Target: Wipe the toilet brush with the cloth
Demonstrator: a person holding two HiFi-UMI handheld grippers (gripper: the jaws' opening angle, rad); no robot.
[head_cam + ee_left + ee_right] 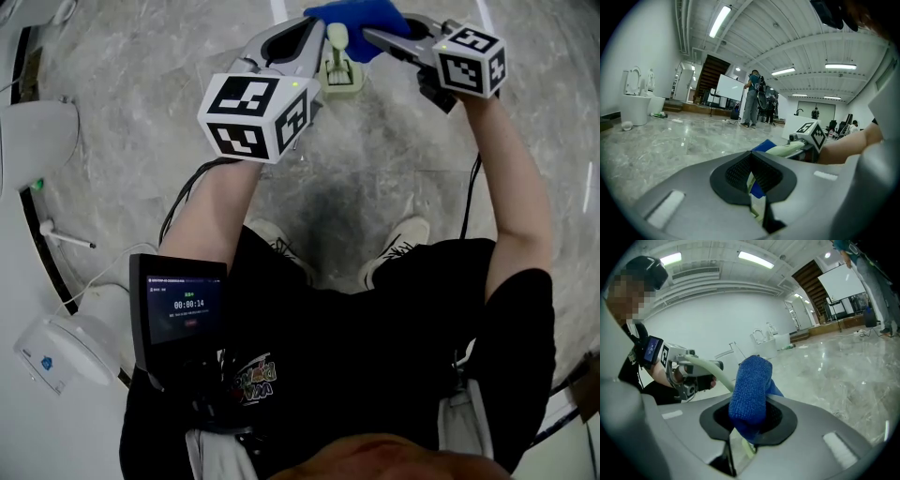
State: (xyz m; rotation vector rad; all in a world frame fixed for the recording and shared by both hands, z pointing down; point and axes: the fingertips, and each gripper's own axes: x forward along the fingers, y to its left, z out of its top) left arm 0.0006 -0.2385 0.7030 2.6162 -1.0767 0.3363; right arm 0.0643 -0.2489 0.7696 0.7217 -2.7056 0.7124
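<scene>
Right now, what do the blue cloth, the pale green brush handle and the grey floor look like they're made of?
Blue fuzzy cloth: looks like microfibre, matte; fine looped pile shows.
Pale green curved brush handle: probably moulded plastic, smooth with a soft sheen.
Grey veined floor: polished stone or stone-look tile; it reflects the lights, which one I cannot tell.

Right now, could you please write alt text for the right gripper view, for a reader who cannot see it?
A blue cloth is clamped in the right gripper, folded over the pale handle of the toilet brush. At the left, the left gripper holds the same handle. Behind lie a glossy marble floor and white toilets.
</scene>
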